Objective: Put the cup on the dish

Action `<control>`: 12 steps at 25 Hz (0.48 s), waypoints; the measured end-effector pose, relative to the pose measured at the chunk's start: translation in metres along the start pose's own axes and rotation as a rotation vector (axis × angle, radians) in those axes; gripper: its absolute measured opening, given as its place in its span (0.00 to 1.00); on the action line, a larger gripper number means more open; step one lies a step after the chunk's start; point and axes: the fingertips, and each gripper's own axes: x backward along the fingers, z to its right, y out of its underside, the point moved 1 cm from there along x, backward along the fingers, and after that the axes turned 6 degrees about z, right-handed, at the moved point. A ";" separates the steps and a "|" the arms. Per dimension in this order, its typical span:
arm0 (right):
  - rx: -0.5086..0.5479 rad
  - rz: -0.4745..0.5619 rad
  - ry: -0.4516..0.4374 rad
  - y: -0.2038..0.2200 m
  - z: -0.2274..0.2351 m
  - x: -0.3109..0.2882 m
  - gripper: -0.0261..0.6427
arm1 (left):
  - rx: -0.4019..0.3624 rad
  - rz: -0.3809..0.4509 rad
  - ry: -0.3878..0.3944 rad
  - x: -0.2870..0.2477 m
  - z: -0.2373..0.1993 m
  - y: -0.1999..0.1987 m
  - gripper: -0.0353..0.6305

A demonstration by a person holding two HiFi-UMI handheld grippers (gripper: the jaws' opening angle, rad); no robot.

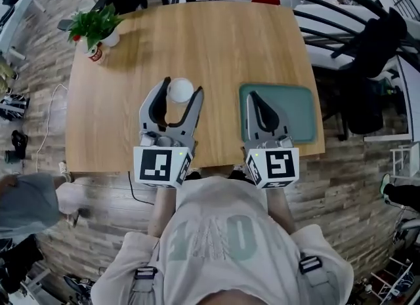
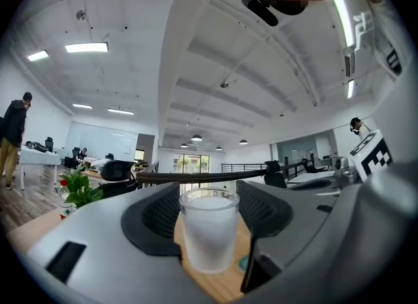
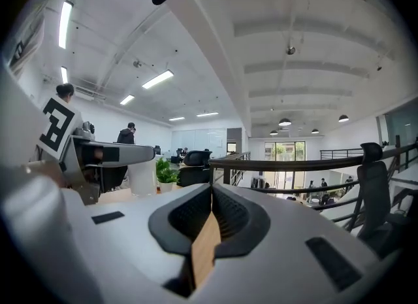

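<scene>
Pre-grasp stage. The cup [image 1: 180,91] stands upright on the table [image 1: 223,41], left of the dish [image 1: 300,110] and apart from it, so no part of the transfer is done as yet. L gripper [image 1: 181,87], also left of the dish: jaws spread, 1 on each side of the cup; the left gripper view shows a strip of bare wood between cup and 1 pad, so it looks unclamped. R gripper [image 1: 253,97]: jaws pressed together w/ nothing between them, tips over the dish's left part. Left to do, approx.: close on the cup, lift, carry right to the dish, set down, release. Count: 1 cup, 1 dish, 2 grippers, 1 table, 1 potted plant [image 1: 97,27] far left of the dish at the table's back corner.
</scene>
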 end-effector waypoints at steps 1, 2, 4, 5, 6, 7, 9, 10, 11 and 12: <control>0.004 0.004 0.002 -0.001 0.012 0.003 0.07 | -0.001 0.008 -0.004 -0.007 0.007 -0.002 0.47; 0.006 0.005 0.004 0.000 0.025 0.005 0.07 | -0.001 0.013 -0.007 -0.014 0.014 -0.002 0.46; 0.008 -0.005 0.010 0.006 0.047 0.011 0.07 | 0.007 0.011 -0.010 -0.026 0.031 0.001 0.46; 0.008 -0.011 0.013 0.009 0.058 0.014 0.07 | 0.014 0.007 -0.009 -0.031 0.040 0.004 0.46; 0.008 -0.016 0.014 0.012 0.067 0.016 0.07 | 0.020 0.001 -0.007 -0.037 0.048 0.008 0.46; 0.009 -0.020 0.015 0.014 0.076 0.018 0.07 | 0.023 -0.007 -0.006 -0.042 0.056 0.012 0.46; 0.013 -0.024 0.014 0.017 0.092 0.023 0.07 | 0.023 -0.028 -0.009 -0.054 0.070 0.023 0.47; 0.017 -0.026 0.012 0.018 0.100 0.025 0.07 | 0.023 -0.038 -0.012 -0.060 0.076 0.029 0.46; 0.022 -0.027 0.010 0.019 0.108 0.028 0.07 | 0.021 -0.046 -0.015 -0.066 0.081 0.033 0.46; 0.028 -0.031 0.009 0.021 0.117 0.030 0.07 | 0.019 -0.053 -0.018 -0.072 0.086 0.037 0.46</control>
